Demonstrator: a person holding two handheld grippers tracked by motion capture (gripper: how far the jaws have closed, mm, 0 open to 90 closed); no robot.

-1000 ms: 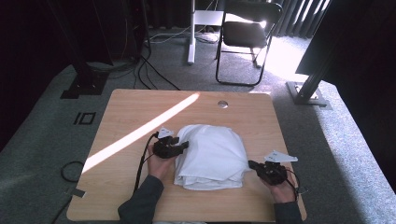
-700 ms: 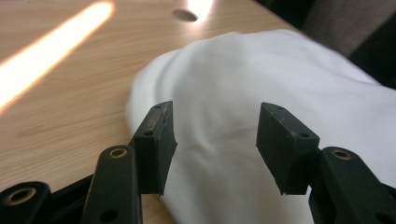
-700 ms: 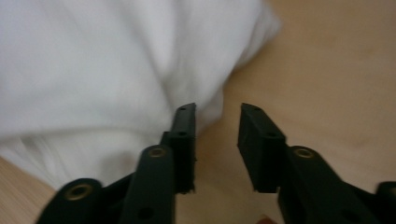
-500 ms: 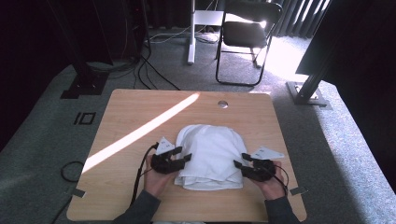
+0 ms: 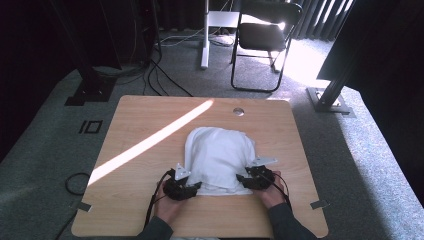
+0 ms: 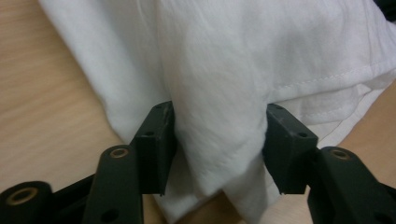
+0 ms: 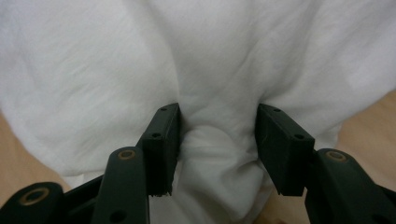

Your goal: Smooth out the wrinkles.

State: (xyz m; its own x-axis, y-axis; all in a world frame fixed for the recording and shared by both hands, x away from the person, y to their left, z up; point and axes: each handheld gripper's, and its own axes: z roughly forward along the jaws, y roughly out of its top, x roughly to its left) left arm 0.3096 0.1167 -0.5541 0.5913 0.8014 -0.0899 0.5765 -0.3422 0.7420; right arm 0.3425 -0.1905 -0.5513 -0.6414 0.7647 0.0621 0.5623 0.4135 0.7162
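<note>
A wooden table (image 5: 150,125) is seen, crossed by a sunlit stripe. A folded white cloth (image 5: 219,157) is laid at its 6 o'clock half, near the front edge. At the cloth's 7 o'clock corner the left gripper (image 5: 192,186) is set, jaws half-wide, cloth bunched between them. At 5 o'clock the right gripper (image 5: 243,178) is placed; its jaws, just opened, are half-wide around a fold.

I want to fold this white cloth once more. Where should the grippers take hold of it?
Grip the white cloth at its two near corners, coming in low from the person's edge of the table. The layered hems lie loose there, and cloth already bunches between the open jaws of the left gripper and right gripper.
</note>
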